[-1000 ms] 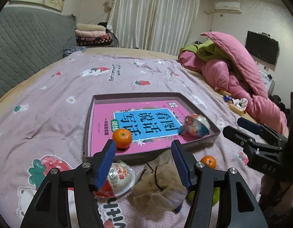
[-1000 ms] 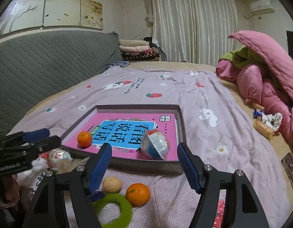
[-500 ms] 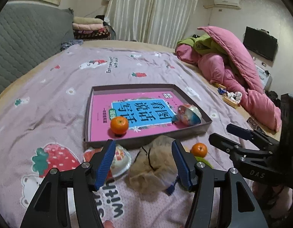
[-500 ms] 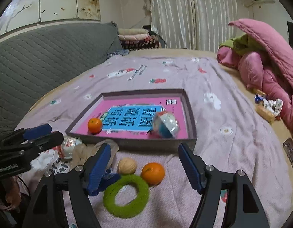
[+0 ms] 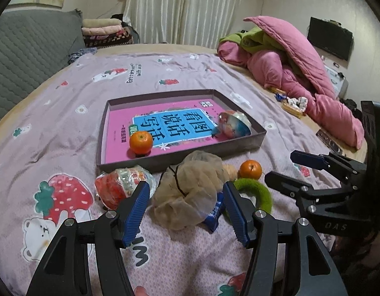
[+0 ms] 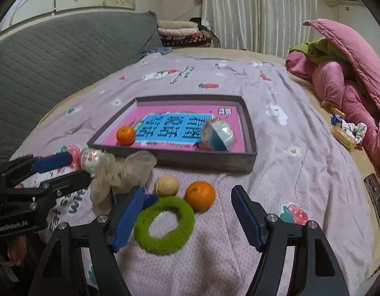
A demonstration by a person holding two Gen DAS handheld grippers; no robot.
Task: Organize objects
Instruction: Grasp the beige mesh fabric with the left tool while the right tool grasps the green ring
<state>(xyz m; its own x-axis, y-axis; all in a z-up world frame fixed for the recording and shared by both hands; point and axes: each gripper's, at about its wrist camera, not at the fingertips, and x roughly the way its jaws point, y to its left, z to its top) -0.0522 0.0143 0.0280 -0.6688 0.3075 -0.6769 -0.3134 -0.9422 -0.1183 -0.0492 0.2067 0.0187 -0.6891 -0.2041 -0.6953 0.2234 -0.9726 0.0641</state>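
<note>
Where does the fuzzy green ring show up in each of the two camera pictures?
Left wrist view: green ring lies low and right of centre, partly hidden behind the tool's right finger.
Right wrist view: the ring lies whole, low and left of centre.
Shared landmark: the loose orange beside it.

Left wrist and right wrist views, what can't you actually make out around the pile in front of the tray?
- Blue packet: left wrist view, mostly under the crumpled beige bag; print unreadable.
- Walnut: plain in the right wrist view; in the left, only a sliver behind the bag.
- Book cover in the tray: right wrist view, lettering blurred.
</note>
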